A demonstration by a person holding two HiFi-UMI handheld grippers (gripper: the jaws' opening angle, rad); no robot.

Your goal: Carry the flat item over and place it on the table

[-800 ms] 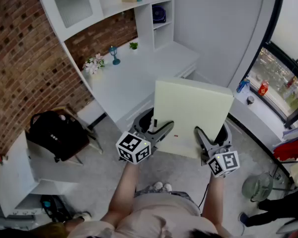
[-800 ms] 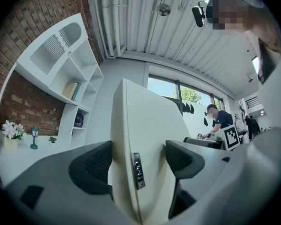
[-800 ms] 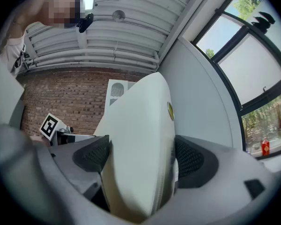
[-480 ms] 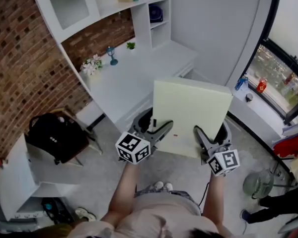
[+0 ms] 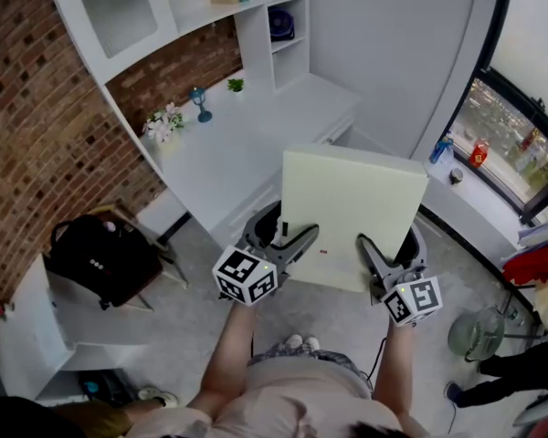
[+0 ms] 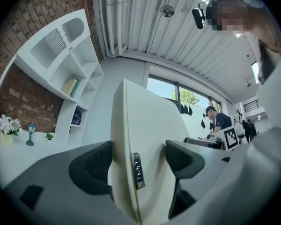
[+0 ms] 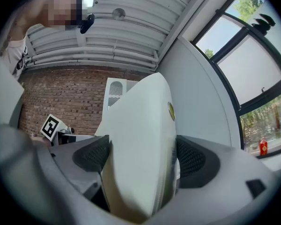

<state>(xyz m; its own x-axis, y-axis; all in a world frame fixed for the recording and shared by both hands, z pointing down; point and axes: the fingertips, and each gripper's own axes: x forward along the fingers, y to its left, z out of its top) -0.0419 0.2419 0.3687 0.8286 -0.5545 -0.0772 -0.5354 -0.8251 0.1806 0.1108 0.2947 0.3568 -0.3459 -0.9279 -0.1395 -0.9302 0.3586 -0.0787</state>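
Note:
A flat pale cream case point(image 5: 352, 213) is held level in the air between both grippers, just short of the white desk point(image 5: 228, 144). My left gripper point(image 5: 288, 242) is shut on its near left edge, beside a small metal latch point(image 6: 137, 170). My right gripper point(image 5: 376, 255) is shut on the near right edge. In the left gripper view the case point(image 6: 145, 139) fills the gap between the dark pads point(image 6: 93, 165). The right gripper view shows the case point(image 7: 140, 149) wedged between both pads point(image 7: 194, 159). The case's far edge overhangs the desk's corner.
The white desk carries flowers point(image 5: 163, 119), a small blue ornament point(image 5: 198, 101) and a little plant point(image 5: 235, 85), under white shelves point(image 5: 274, 26). A black bag point(image 5: 100, 255) sits on a chair at the left. A window ledge point(image 5: 475, 199) with bottles runs along the right; a fan point(image 5: 475, 334) stands on the floor.
The room has slid slightly up and left in the head view as the person edges toward the desk. The case and both grippers keep the same hold.

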